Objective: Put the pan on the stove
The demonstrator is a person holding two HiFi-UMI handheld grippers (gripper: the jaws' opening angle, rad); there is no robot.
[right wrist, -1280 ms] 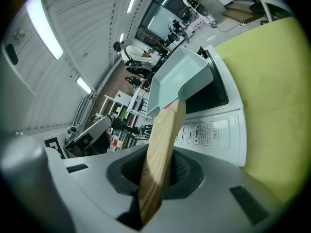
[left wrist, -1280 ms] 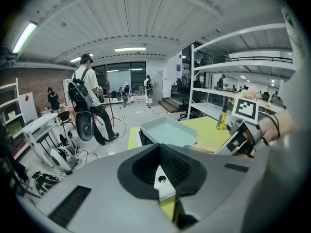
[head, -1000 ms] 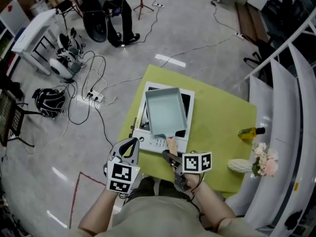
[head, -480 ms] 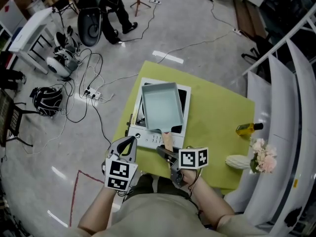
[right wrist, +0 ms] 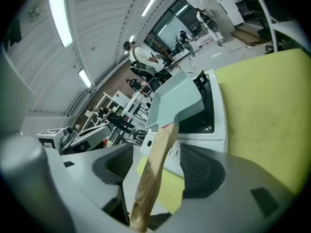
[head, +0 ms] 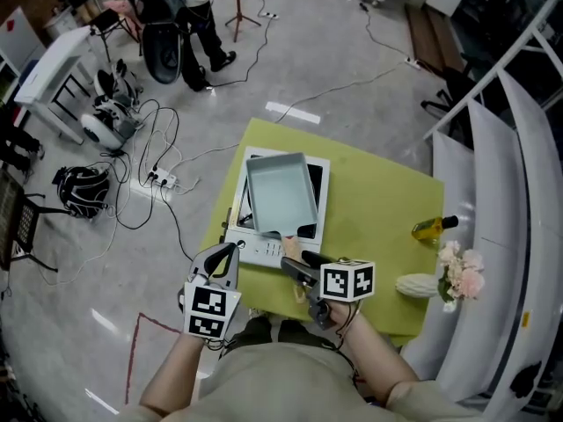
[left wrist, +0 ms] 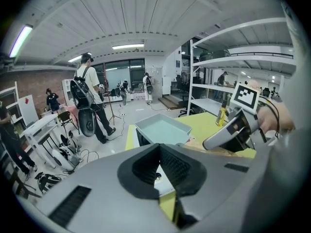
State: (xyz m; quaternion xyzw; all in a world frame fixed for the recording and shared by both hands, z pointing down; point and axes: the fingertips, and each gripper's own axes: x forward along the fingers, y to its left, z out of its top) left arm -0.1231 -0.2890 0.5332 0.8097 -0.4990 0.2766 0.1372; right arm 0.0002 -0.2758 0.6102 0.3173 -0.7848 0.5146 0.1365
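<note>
The pale blue square pan [head: 280, 193] sits on the white stove [head: 264, 249] at the left end of the yellow-green table [head: 378, 200]. Its wooden handle [head: 291, 247] points toward me. My right gripper [head: 299, 262] is at that handle. In the right gripper view the handle [right wrist: 153, 174] runs between the two fingers, and the jaws are opening, their pads standing off the wood on both sides. The pan [right wrist: 177, 98] rests over the stove's black glass [right wrist: 204, 115]. My left gripper [head: 222, 258] hovers off the table's near left corner, shut and empty; its view shows the pan [left wrist: 163, 129].
A yellow oil bottle [head: 431, 228], a pale ribbed object [head: 415, 284] and pink flowers [head: 459, 271] stand at the table's right edge. White shelving [head: 493, 192] runs along the right. Cables [head: 158, 174] and gear lie on the floor to the left; a person [head: 189, 16] stands far off.
The right gripper's jaws have spread away from the pan's handle. The pan stays on the stove. The left gripper has hardly moved.
</note>
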